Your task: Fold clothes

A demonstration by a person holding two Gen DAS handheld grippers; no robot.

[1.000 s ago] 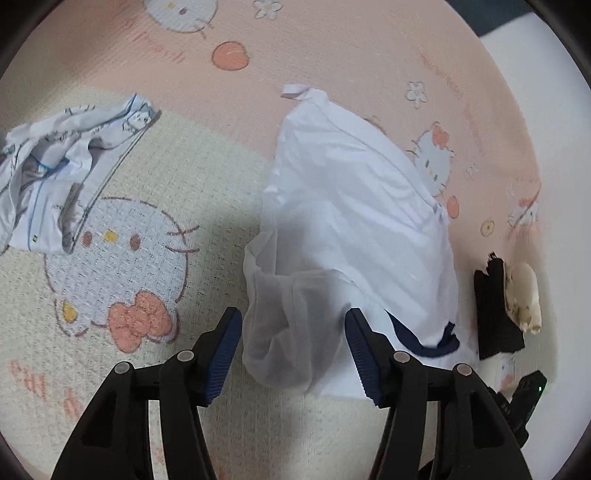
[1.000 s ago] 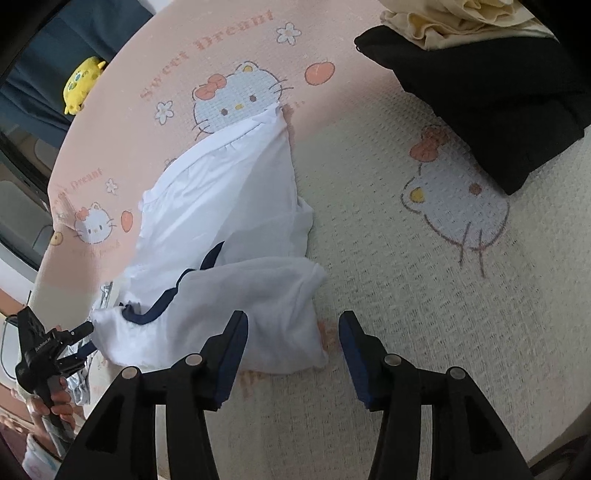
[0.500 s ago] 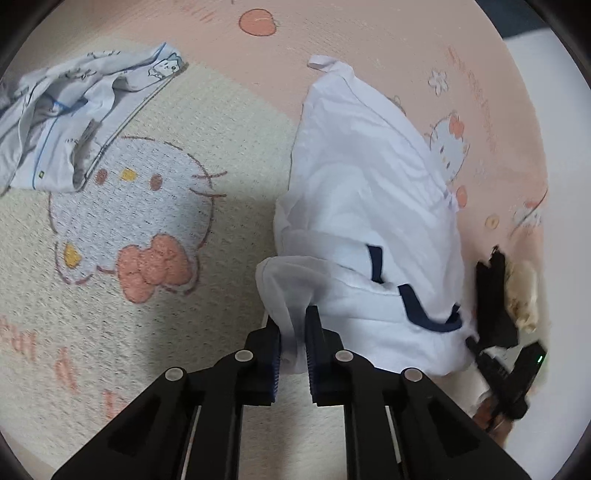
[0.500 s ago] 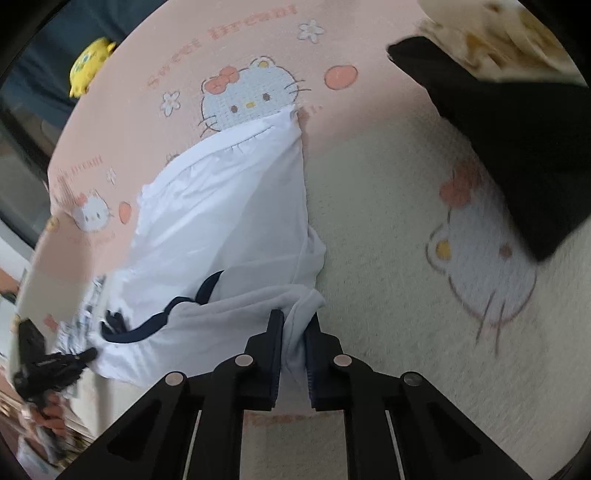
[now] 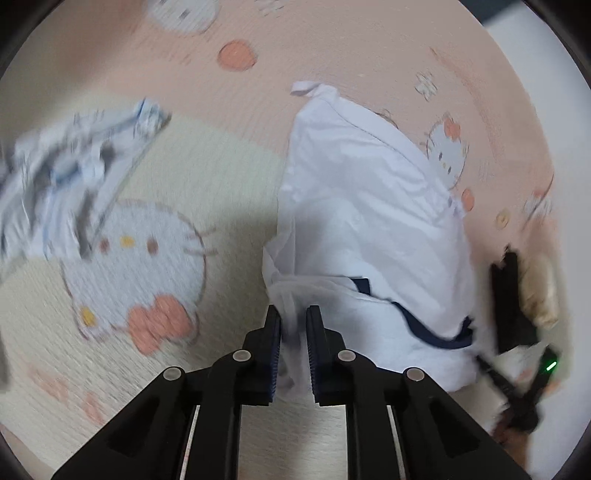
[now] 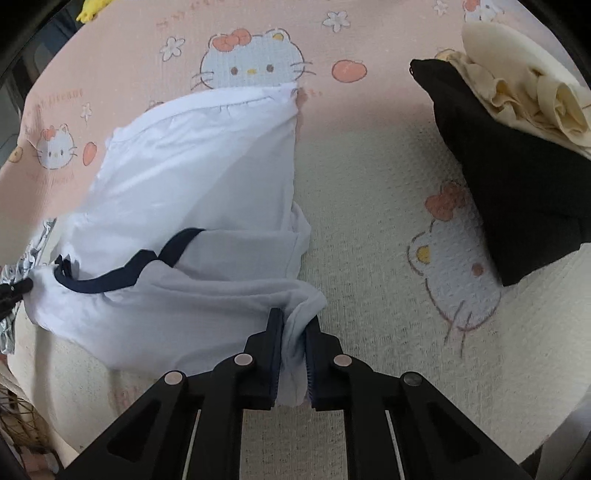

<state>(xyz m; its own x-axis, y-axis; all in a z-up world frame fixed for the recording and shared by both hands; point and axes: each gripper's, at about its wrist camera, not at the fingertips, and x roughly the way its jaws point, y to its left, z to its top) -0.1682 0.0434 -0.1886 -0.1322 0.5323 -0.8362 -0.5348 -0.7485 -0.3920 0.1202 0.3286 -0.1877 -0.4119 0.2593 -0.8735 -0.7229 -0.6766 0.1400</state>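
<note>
A white garment with a dark navy trim point(image 5: 369, 206) point(image 6: 192, 173) lies partly folded on a pink and cream cartoon-cat blanket point(image 5: 155, 192) point(image 6: 369, 221). My left gripper point(image 5: 293, 332) is shut on a bunched near corner of it. My right gripper point(image 6: 293, 332) is shut on the opposite near corner, with white cloth pinched between its blue pads. The other gripper shows as a black shape with a green light point(image 5: 532, 376) at the right edge of the left wrist view.
A crumpled pale blue printed garment point(image 5: 70, 184) lies to the left on the blanket. A folded black garment point(image 6: 517, 177) with a cream garment point(image 6: 524, 92) on top sits at the right. A yellow plush toy point(image 6: 92, 7) lies beyond the blanket's far edge.
Both grippers went from open to shut on the white garment's near corners. The garment's near part has been drawn in and bunched; the right gripper has rolled and shifted sideways.
</note>
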